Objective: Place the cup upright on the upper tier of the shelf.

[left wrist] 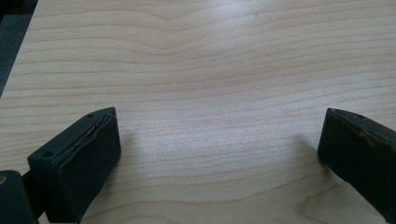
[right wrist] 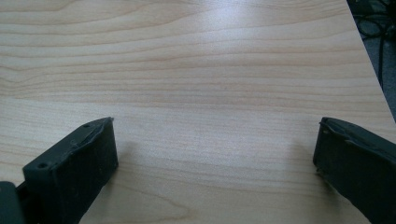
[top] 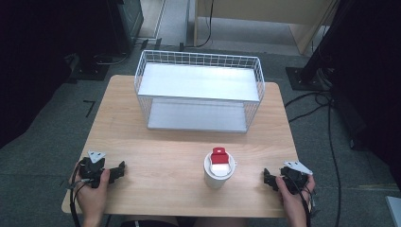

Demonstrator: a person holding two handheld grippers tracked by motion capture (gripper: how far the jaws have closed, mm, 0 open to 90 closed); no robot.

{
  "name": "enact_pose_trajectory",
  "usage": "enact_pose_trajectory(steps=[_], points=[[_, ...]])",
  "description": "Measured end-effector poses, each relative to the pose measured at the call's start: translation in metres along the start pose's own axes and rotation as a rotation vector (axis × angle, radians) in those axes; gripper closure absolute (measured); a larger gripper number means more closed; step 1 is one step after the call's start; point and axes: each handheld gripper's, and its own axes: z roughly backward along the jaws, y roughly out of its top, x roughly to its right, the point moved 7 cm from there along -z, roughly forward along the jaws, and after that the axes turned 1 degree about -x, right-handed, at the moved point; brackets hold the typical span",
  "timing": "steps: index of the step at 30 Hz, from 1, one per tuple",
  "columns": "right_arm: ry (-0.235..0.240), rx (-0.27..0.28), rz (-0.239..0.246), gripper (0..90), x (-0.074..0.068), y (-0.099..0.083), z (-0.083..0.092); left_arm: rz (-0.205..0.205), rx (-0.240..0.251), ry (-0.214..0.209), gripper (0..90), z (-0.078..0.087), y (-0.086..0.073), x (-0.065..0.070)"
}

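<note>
Resting low at the near edge of the table, one on each side: left gripper by the near left corner, right gripper by the near right corner. Jaws spread wide on both, with nothing but bare wood between them in the left gripper view and the right gripper view. Not touching anything yet.

Between the two, a bit closer to the right one: a white cup, standing upright, with something red and white sticking up out of the top. Hard to tell what that red thing is. Well apart from both grippers.

Probably the first step: reaching for the cup. Best done slowly, from the side, with the right gripper, since it is nearer. Keep the jaws wide until they sit on both sides of the cup wall, then squeeze gently. Hold it around the middle, not at the top, so it will not tip. Keep it straight up so the red thing stays inside.

Farther back: a white wire rack with two shelves, one up high and one down low, both bare. Likely the place for the cup. Nothing on the wood between cup and rack. Watch the wire rim on top and the low gap under the upper shelf; the cup could bump there.

Past the table: grey floor, black cables, dark stands.
</note>
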Motion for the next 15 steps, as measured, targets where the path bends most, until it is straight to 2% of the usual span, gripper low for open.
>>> enact_pose_trajectory(steps=[4, 8, 10, 15], points=[[-0.004, 0.008, 0.030, 0.0, -0.004, -0.001, 0.002, 0.000, 0.000, 0.000, 0.0, 0.000, 0.000, 0.000], [0.021, -0.001, 0.073, 0.0, -0.017, -0.003, 0.006, 0.000, 0.000, 0.000, 0.0, 0.000, 0.000, 0.000], [0.024, 0.000, 0.076, 0.0, -0.019, -0.002, 0.007, 0.000, 0.000, 0.000, 0.0, 0.000, 0.000, 0.000], [0.094, 0.031, 0.121, 0.0, -0.037, 0.001, 0.011, 0.000, 0.000, 0.000, 0.0, 0.000, 0.000, 0.000]])
